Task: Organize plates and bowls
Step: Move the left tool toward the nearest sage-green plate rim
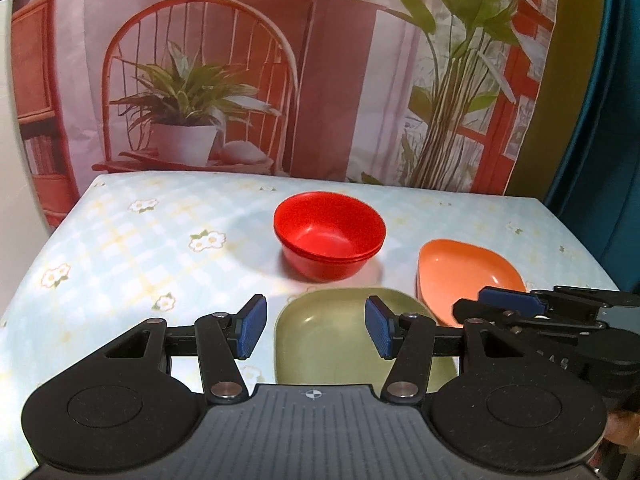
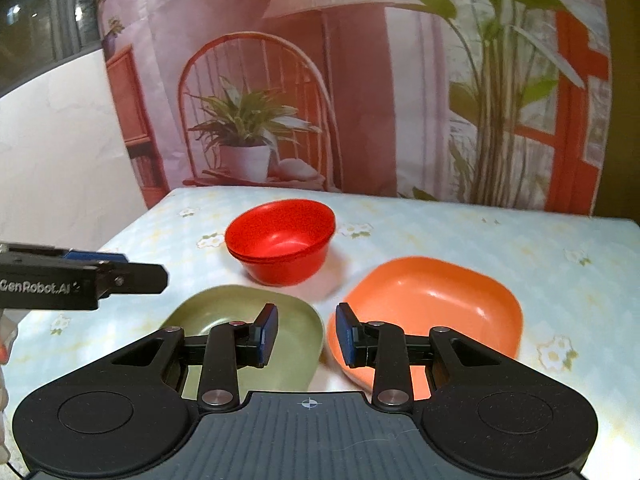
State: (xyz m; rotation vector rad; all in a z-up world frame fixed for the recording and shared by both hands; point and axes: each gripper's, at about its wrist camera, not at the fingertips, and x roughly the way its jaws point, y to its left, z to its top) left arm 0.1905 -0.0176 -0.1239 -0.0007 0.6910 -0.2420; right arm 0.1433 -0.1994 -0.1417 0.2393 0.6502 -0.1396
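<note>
Two or three stacked red bowls stand mid-table. In front of them lie a green squarish plate and, to its right, an orange squarish plate. My left gripper hovers open over the green plate with nothing between its blue pads. My right gripper is open more narrowly, above the gap between the two plates, and holds nothing. Each gripper shows side-on in the other's view: the right gripper at the orange plate's near edge, the left gripper left of the green plate.
The table wears a light blue checked cloth with flowers. A printed backdrop of a chair and plants hangs right behind its far edge. Part of a hand shows at the lower right.
</note>
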